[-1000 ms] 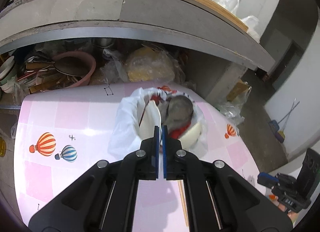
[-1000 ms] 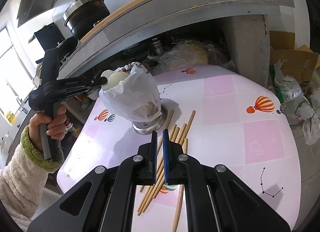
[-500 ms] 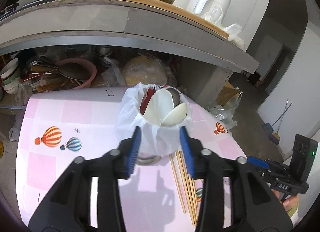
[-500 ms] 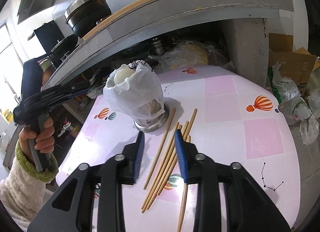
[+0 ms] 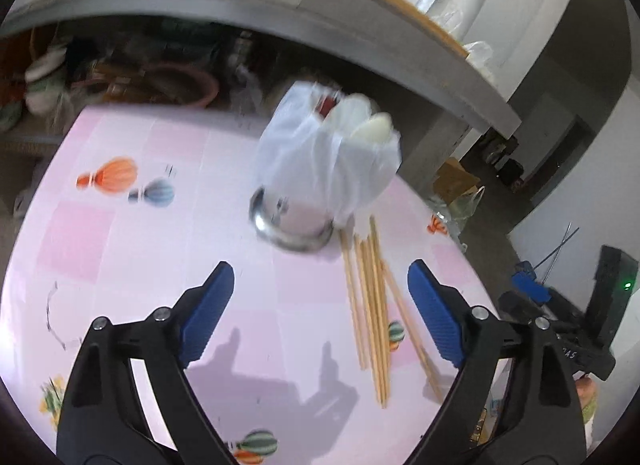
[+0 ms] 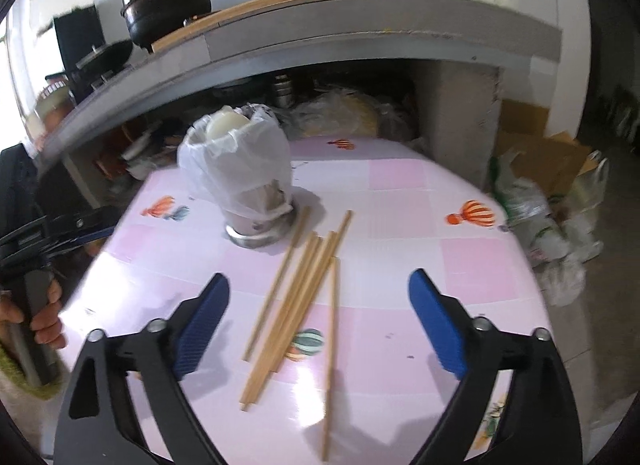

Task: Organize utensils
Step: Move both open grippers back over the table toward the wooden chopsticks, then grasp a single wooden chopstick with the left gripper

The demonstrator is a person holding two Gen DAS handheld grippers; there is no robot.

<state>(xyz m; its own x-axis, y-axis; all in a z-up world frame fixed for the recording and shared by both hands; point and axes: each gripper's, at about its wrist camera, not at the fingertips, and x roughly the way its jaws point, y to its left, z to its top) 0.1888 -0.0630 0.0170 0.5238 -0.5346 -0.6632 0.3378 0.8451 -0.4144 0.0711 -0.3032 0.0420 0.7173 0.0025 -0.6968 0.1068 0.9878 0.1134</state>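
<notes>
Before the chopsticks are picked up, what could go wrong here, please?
1. The chopsticks lie loose and fanned out, so the wide-open right gripper, whose jaws have just been opening with nothing between them, may catch only some or scatter them.
2. The utensil holder stands close to their far ends, wrapped in a loose plastic bag; a push could tip it.
3. The bag partly covers the holder's mouth, so chopsticks might snag on insertion.

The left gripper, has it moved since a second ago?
Yes. The left gripper has backed away from the bagged utensil holder, now short of it over the pink table, fingers just opened.
</notes>
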